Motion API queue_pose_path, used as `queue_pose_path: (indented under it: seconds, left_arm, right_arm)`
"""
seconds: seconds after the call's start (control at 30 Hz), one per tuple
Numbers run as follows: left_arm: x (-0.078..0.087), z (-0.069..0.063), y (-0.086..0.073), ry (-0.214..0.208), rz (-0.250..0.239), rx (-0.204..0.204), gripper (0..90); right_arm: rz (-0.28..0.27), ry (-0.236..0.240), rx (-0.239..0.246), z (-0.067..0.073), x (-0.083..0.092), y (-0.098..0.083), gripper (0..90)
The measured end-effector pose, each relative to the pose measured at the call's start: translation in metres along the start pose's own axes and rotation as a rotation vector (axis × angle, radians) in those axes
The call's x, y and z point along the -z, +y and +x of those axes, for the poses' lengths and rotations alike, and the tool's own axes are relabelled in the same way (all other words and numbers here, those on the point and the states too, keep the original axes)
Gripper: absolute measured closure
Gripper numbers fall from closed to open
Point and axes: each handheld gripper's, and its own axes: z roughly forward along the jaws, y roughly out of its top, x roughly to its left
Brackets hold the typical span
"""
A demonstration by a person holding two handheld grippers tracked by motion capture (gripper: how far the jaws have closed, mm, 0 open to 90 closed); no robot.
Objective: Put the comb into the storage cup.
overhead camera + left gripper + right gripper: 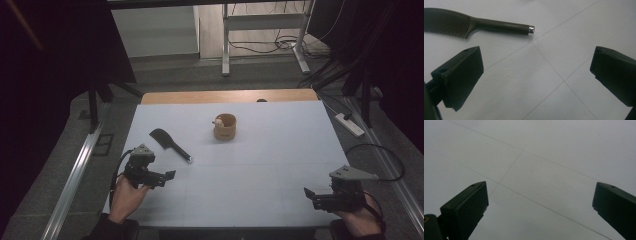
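A small tan cup (225, 126) with something pale at its rim stands alone toward the far middle of the white table (260, 165), well apart from both grippers. Wide bare tabletop lies between the two hands, and nothing stands between the left gripper and the comb. The left gripper (170, 175) hovers near the table's left edge, the right gripper (308, 193) near the front right corner, close to the near edge. The black comb (474, 23) lies flat on the table just beyond the left gripper, handle end toward the table's middle, teeth end farther left; it sits ahead of the jaws, not between them. Both grippers' jaws are spread wide and hold nothing.
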Motion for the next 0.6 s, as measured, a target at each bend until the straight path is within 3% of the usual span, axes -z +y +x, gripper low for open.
queue_pose_path:
  seconds: [0.13, 0.6]
  left_arm:
    - [-0.005, 0.002, 0.006, 0.000, 0.010, 0.004, 0.0]
    - [-0.019, 0.006, 0.024, -0.020, 0.031, -0.046, 0.0]
  right_arm:
    - [0.000, 0.000, 0.000, 0.000, 0.000, 0.000, 0.8]
    - [0.000, 0.000, 0.001, 0.000, 0.000, 0.000, 0.9]
